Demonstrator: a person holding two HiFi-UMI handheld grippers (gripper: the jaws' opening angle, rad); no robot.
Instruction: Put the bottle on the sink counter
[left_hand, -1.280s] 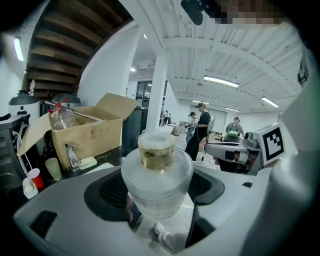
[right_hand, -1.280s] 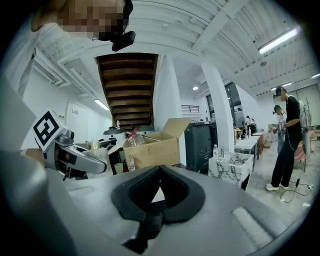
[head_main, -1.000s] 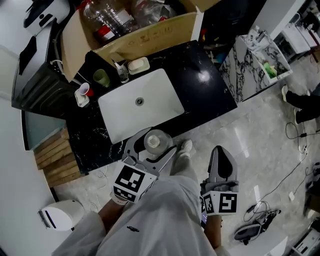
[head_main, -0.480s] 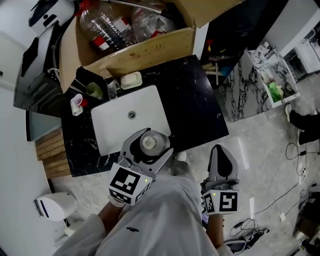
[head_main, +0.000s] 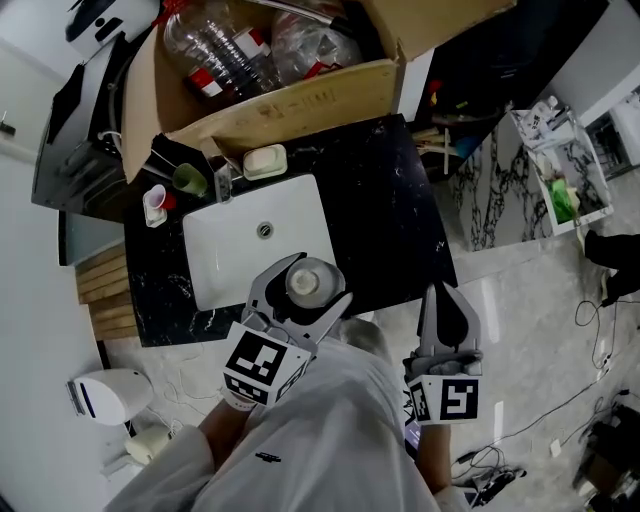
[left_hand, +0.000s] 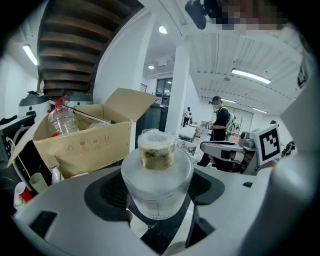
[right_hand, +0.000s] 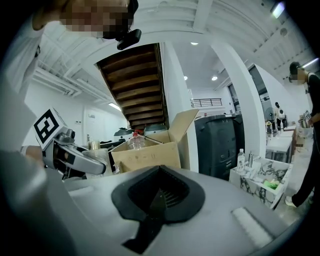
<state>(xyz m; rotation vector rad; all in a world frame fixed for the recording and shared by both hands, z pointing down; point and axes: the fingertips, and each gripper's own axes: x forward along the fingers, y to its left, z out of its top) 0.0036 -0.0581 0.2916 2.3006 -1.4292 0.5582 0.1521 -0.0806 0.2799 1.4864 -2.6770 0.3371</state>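
Head view steeply down on counter (head_main: 395, 215); gripper views level, sharing box (left_hand: 85, 142)

The bottle (head_main: 306, 283) between the left gripper's (head_main: 318, 277) fingers has moved forward, from the sink counter's (head_main: 400, 220) front edge to over the basin's (head_main: 240, 255) near corner.

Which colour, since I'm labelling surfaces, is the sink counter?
The sink counter is black with pale flecks; head view shows best.
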